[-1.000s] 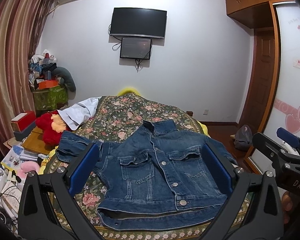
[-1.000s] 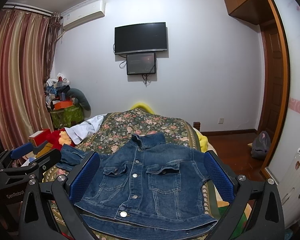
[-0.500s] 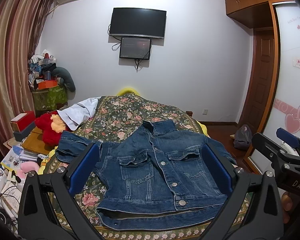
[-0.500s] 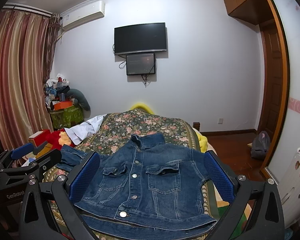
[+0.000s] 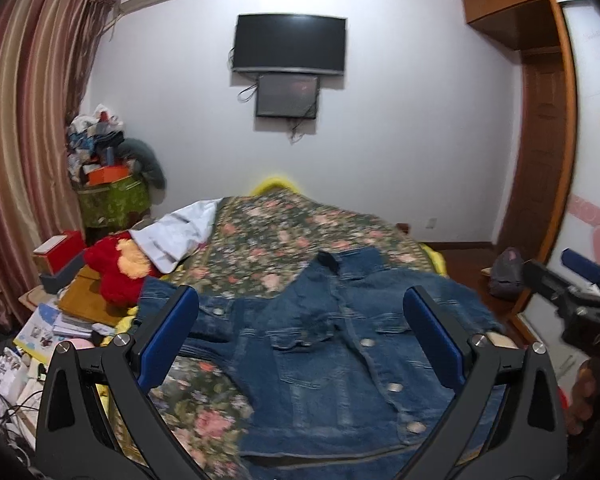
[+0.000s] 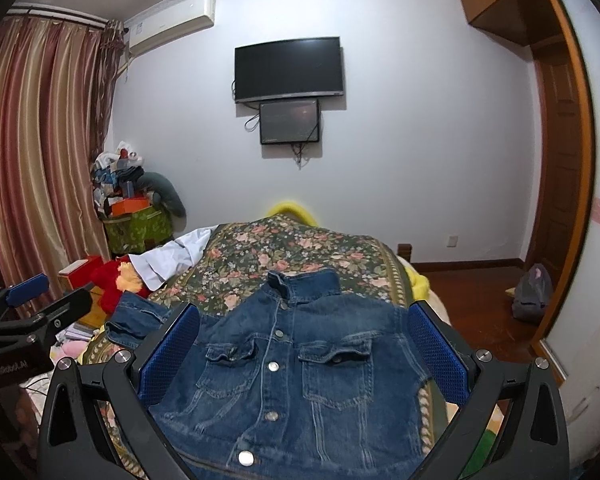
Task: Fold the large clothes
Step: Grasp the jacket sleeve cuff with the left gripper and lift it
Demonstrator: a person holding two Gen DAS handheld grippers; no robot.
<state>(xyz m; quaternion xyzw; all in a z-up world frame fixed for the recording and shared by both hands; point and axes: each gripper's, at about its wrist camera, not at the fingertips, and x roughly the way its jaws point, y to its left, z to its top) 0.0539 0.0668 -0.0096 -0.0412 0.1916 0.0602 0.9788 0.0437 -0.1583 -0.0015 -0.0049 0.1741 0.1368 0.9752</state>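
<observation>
A blue denim jacket (image 5: 332, 356) lies front-up and buttoned on the floral bedspread (image 5: 284, 232), collar toward the far wall, one sleeve stretched out to the left (image 5: 168, 300). It also shows in the right wrist view (image 6: 300, 368). My left gripper (image 5: 300, 340) is open and empty, held above the jacket's near part. My right gripper (image 6: 304, 352) is open and empty, above the jacket's chest. The right gripper shows at the right edge of the left wrist view (image 5: 572, 292); the left gripper shows at the left edge of the right wrist view (image 6: 24, 316).
A white garment (image 5: 180, 236) lies on the bed's left side beside a red plush toy (image 5: 116, 268). Boxes, books and cables crowd the floor at left (image 5: 48, 320). A dark bag (image 6: 534, 292) sits on the wood floor by the door at right.
The left wrist view has shifted and blurred: the left gripper moved, and the jacket now sits further right in its view. The right gripper has barely moved.
</observation>
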